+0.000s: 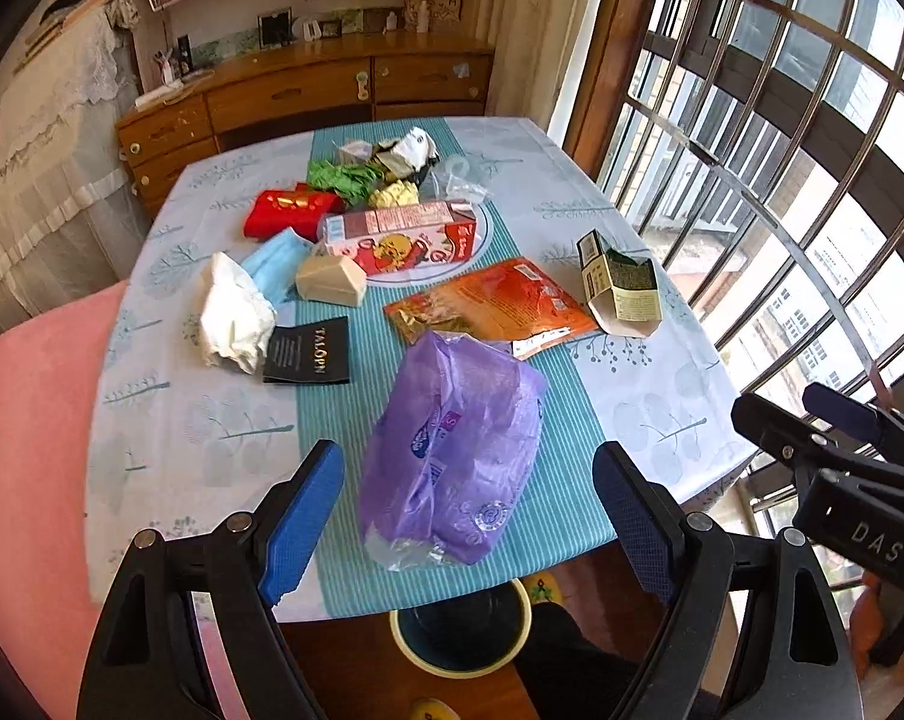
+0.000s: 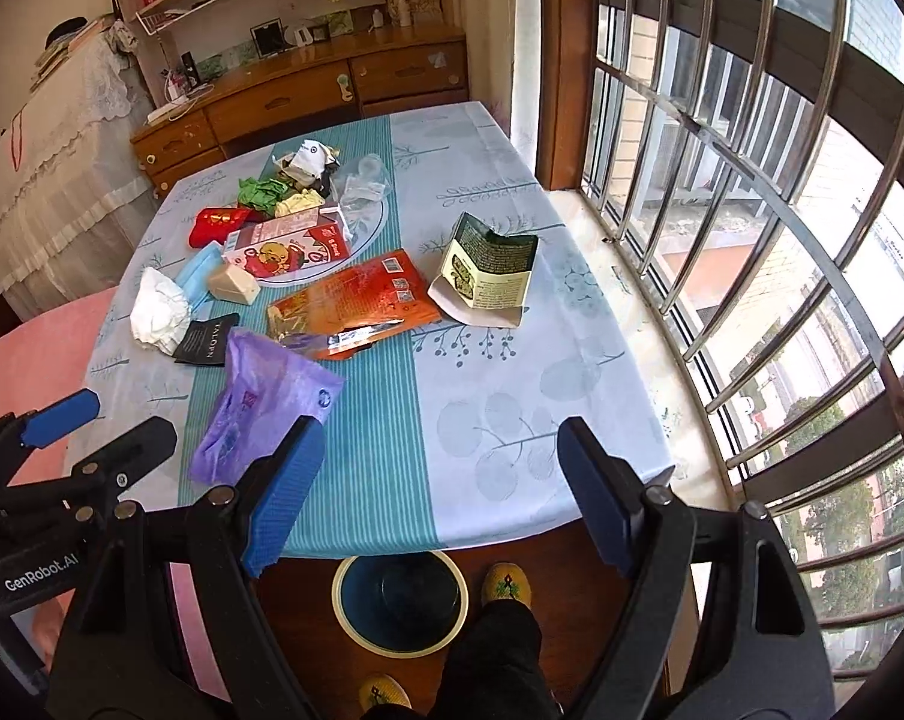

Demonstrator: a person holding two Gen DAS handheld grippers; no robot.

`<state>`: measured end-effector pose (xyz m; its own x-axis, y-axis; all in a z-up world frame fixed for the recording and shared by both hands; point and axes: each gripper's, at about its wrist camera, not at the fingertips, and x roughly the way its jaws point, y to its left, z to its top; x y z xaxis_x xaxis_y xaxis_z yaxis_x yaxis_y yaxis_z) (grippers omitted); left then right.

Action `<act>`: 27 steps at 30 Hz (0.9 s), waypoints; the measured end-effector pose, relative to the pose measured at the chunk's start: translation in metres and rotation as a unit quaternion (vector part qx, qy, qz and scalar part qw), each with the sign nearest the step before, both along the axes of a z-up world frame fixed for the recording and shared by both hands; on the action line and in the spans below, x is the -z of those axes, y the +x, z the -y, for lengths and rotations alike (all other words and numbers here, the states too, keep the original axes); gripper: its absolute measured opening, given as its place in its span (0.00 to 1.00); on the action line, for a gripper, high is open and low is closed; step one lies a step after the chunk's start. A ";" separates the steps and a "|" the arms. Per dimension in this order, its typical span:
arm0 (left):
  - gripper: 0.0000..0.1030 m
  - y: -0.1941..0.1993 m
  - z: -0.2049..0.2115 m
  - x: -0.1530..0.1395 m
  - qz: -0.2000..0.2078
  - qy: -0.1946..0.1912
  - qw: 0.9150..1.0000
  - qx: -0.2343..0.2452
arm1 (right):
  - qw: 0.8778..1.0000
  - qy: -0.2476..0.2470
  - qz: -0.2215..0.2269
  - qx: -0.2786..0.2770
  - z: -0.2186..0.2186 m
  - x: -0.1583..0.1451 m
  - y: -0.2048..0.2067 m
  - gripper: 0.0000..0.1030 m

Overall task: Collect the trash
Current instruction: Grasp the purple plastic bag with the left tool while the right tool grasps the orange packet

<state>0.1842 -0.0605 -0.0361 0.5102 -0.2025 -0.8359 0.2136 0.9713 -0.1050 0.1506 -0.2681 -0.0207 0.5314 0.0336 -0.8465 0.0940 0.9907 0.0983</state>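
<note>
Trash lies scattered over the table (image 1: 224,456), which wears a pale leaf-print cloth with a teal striped runner. Nearest the front edge sits a crumpled purple plastic bag (image 1: 457,450), with an orange foil packet (image 1: 493,303) just behind it and a torn green-and-cream carton (image 1: 622,285) to the right. A white tissue (image 1: 233,315), a black card (image 1: 309,351) and a red juice box (image 1: 407,234) lie further back. The left gripper (image 1: 469,516) hovers over the purple bag, jaws spread wide and empty. The right gripper (image 2: 440,492) hangs above bare cloth, jaws likewise released. A round bin (image 2: 401,603) stands on the floor below the table edge.
</note>
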 end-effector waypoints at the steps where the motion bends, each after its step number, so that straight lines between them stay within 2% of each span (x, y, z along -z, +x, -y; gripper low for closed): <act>1: 0.84 0.008 0.004 0.009 -0.009 0.001 1.000 0.004 | 1.000 0.002 -0.003 -0.002 0.001 0.002 0.003 0.76; 6: 0.84 0.042 0.018 0.058 -0.044 0.054 0.997 0.013 | 0.998 0.033 -0.047 -0.039 0.018 0.040 0.055 0.75; 12: 0.84 0.067 0.018 0.093 -0.088 0.053 0.995 -0.003 | 0.993 0.026 -0.067 -0.095 0.007 0.075 0.089 0.73; 19: 0.84 0.081 0.030 0.132 -0.160 0.073 0.984 -0.008 | 0.984 0.018 -0.066 -0.162 -0.009 0.090 0.109 0.72; 23: 0.84 0.086 0.031 0.146 -0.183 0.080 0.980 -0.017 | 0.975 0.009 -0.056 -0.213 -0.024 0.093 0.115 0.72; 27: 0.83 0.090 0.030 0.151 -0.194 0.079 0.978 -0.022 | 0.961 -0.010 -0.042 -0.272 -0.040 0.093 0.117 0.72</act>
